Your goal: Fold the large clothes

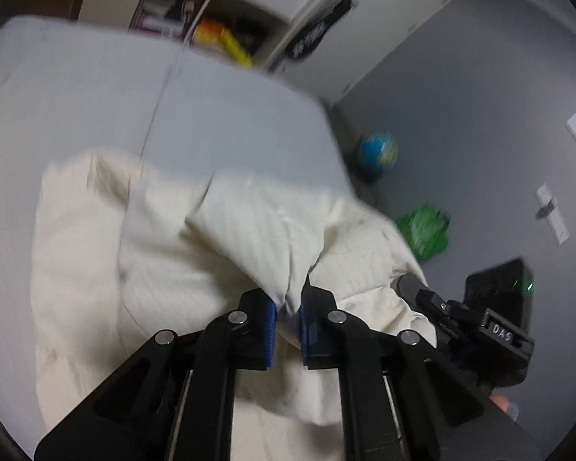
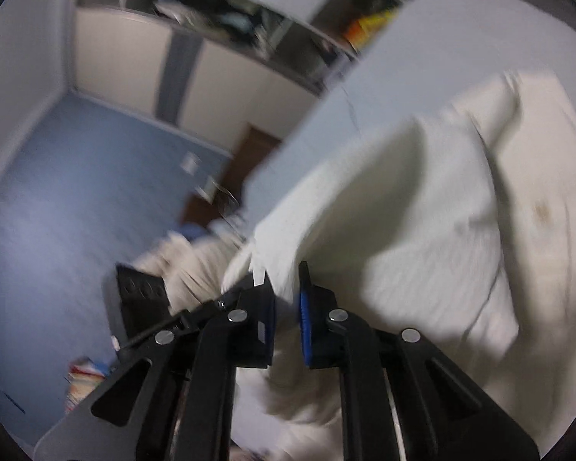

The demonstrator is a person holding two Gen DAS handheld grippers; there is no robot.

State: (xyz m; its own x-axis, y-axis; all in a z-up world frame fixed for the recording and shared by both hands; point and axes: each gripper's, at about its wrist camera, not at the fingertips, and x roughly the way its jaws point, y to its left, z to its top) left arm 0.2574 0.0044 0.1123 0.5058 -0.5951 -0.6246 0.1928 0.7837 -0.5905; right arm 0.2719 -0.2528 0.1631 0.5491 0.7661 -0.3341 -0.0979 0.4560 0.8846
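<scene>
A large cream-white garment (image 1: 172, 253) lies bunched on a pale grey bed (image 1: 96, 88). My left gripper (image 1: 288, 307) is shut on a raised fold of that cloth, pinched between its blue pads. In the right wrist view the same garment (image 2: 422, 211) rises in a lifted sheet from my right gripper (image 2: 286, 299), which is shut on its edge. The other gripper (image 1: 480, 330) shows at the right of the left wrist view, held by a hand. Both views are blurred.
An open shelf unit (image 1: 226, 34) with colourful items stands beyond the bed. On the grey floor lie a blue globe (image 1: 378, 150) and a green bag (image 1: 426, 230). A blue floor (image 2: 76, 207), a black box (image 2: 142, 292) and more cloth (image 2: 196, 265) show left of the bed.
</scene>
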